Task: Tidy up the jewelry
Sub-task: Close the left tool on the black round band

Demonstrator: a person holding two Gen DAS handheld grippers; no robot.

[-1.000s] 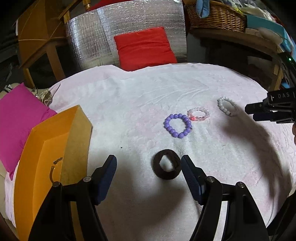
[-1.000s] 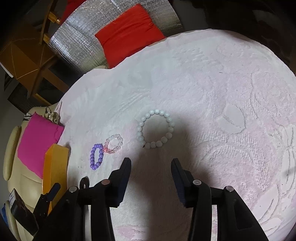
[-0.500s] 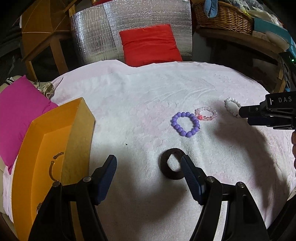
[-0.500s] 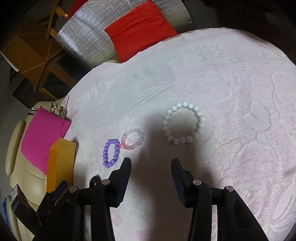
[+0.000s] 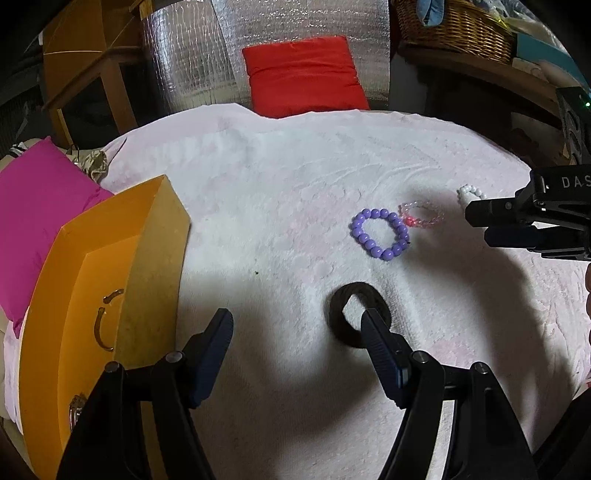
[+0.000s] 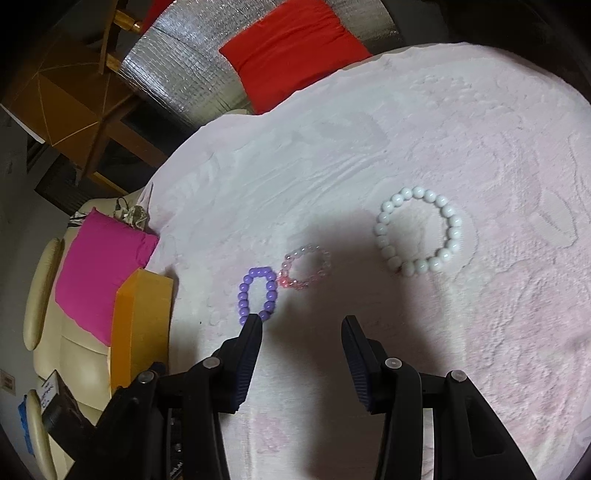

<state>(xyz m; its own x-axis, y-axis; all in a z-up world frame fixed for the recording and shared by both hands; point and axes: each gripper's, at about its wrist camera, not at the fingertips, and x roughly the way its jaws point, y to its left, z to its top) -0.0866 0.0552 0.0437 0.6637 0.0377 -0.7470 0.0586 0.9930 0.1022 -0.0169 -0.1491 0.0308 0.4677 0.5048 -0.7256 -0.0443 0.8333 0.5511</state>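
Observation:
On the pale pink cloth lie a purple bead bracelet (image 5: 380, 233) (image 6: 257, 295), a clear pink bead bracelet (image 5: 422, 214) (image 6: 306, 267), a white bead bracelet (image 6: 419, 230) (image 5: 468, 193) and a black ring band (image 5: 351, 314). My left gripper (image 5: 297, 319) is open and empty; its right finger overlaps the black band. An orange box (image 5: 99, 295) (image 6: 140, 325) stands at its left with a thin bangle inside. My right gripper (image 6: 303, 326) (image 5: 476, 221) is open and empty, just short of the purple and pink bracelets.
A magenta cushion (image 5: 33, 218) lies left of the orange box. A red cushion (image 5: 303, 77) leans on a silver foil panel (image 5: 192, 55) behind the table. A wicker basket (image 5: 454, 26) sits on a shelf at the back right. A wooden chair (image 5: 88, 70) stands at the back left.
Both grippers have shifted left: the bracelets slid right in both views. The black band went from between the left fingers to under the right finger. More of the orange box shows.

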